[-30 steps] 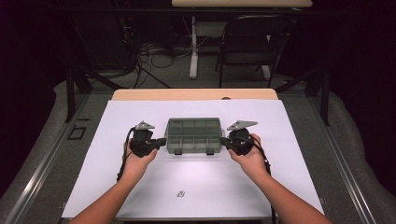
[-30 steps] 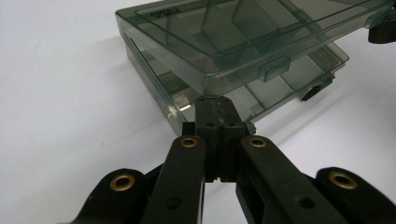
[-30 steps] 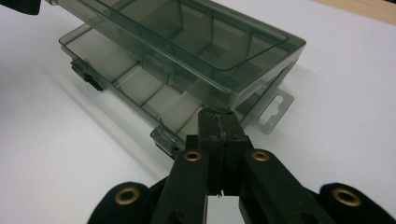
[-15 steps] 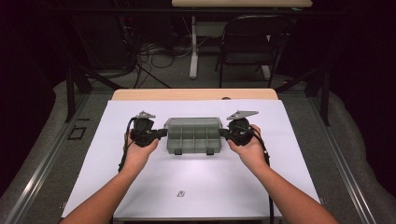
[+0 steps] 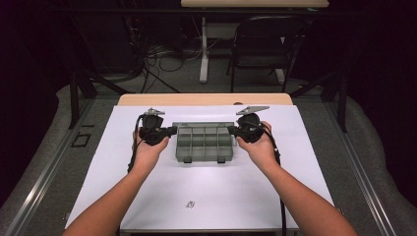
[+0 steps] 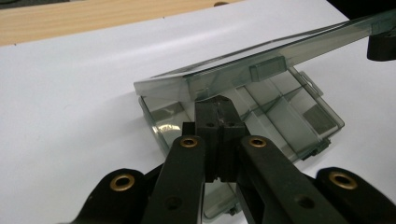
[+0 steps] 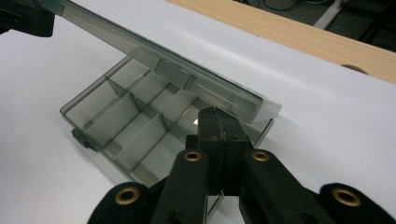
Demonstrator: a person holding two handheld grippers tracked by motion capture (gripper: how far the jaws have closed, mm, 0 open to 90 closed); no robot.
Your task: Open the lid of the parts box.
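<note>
Between the left gripper (image 5: 173, 130) and right gripper (image 5: 231, 130), both with jaws pressed together, sits the smoky translucent plastic compartment box (image 5: 204, 144); its hinged lid (image 6: 261, 60) is half raised, propped on both tips, long axis spanning gripper to gripper.

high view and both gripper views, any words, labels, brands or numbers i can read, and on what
No text reads clearly in any view.
Small dark mark on the white sheet, near the table's front edge: too small and blurred to read.
Grey compartment box: no label or brand visible, nor on its raised lid.
Left tongs and right tongs: plain black, no markings.
</note>
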